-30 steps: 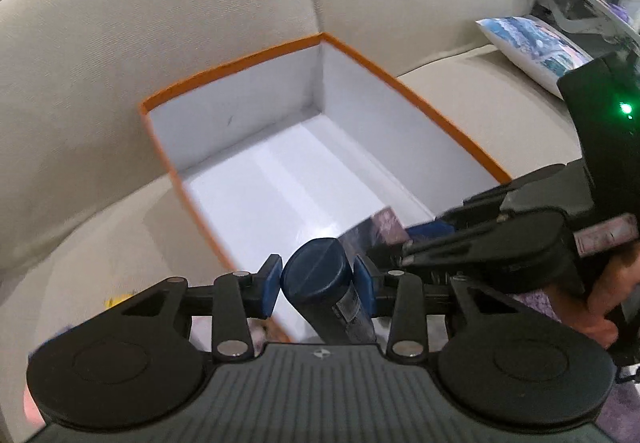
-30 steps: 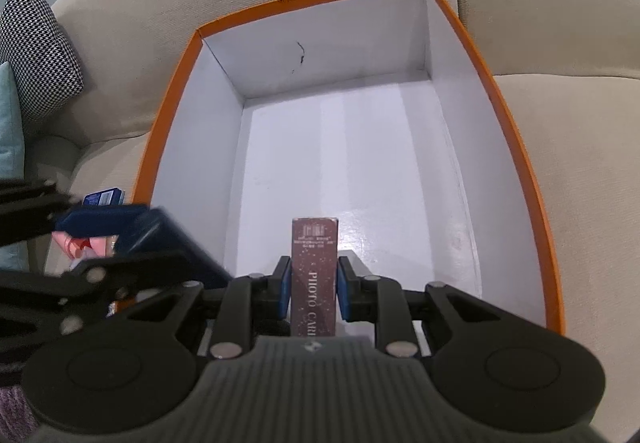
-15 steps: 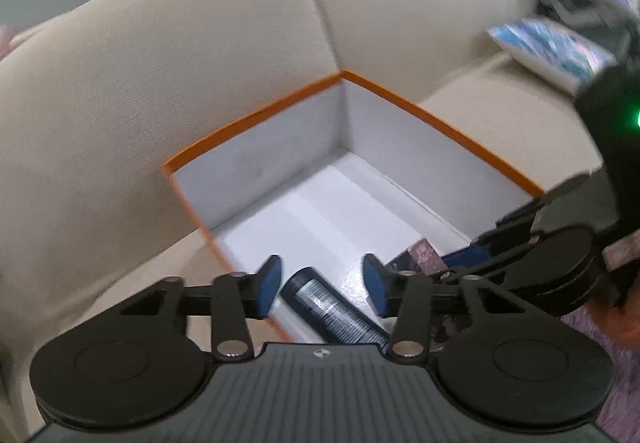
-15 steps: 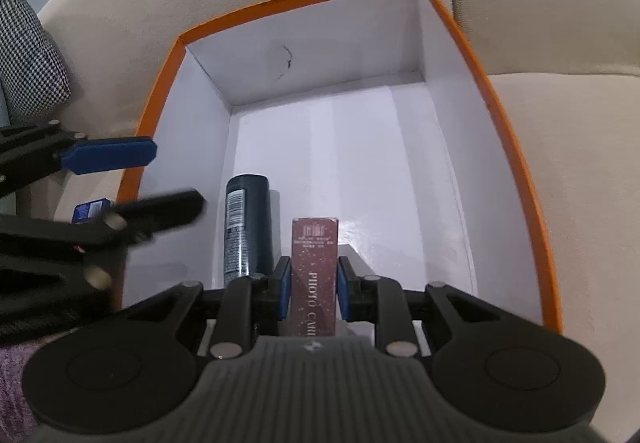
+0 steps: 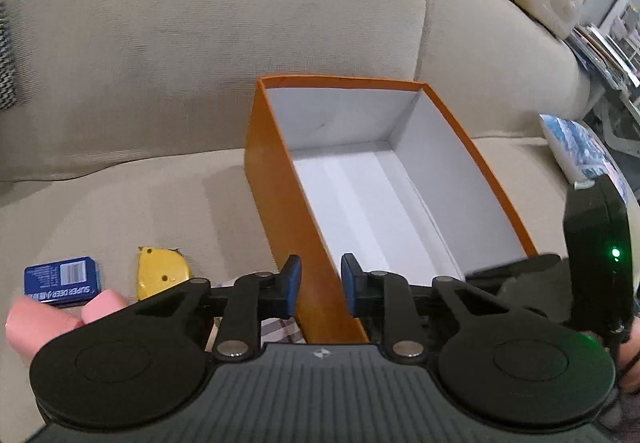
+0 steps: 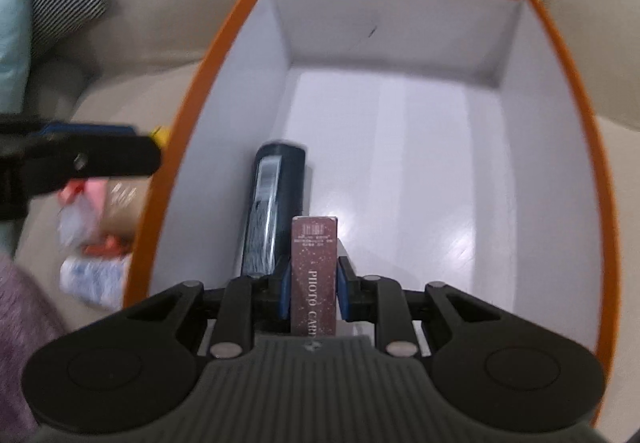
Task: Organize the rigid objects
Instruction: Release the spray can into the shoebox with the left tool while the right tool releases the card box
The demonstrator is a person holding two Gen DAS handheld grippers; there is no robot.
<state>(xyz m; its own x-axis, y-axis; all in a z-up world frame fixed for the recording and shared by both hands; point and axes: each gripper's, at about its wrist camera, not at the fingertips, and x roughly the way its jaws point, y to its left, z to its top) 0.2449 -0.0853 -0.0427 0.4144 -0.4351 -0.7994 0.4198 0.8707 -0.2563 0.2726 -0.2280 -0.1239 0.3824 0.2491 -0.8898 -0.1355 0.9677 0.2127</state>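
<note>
On the sofa seat (image 5: 132, 203), near its front edge at the left, a blue box (image 5: 61, 280) lies flat beside a yellow tape measure (image 5: 162, 270); the two are near each other but apart. Pink items show at the lower left, too close to the lens to identify. To the right of the tape measure stands the orange box (image 5: 276, 179), white inside, its far end close to the sofa back. The left gripper (image 5: 317, 285) is released, jaws apart with nothing between them, straddling the box's near left wall at the rim. Inside the box, a dark bottle (image 6: 276, 199) lies on its side along the left wall, one end pointing at the far wall. Just right of the bottle, the right gripper (image 6: 314, 293) is clenched on a maroon card box (image 6: 314, 271), marked "PHOTO CARD", held upright on its narrow edge over the near end of the floor; whether it touches the floor cannot be told. The rest of the floor shows bare white. A patterned cushion (image 5: 580, 151) lies at the seat's right edge.
</note>
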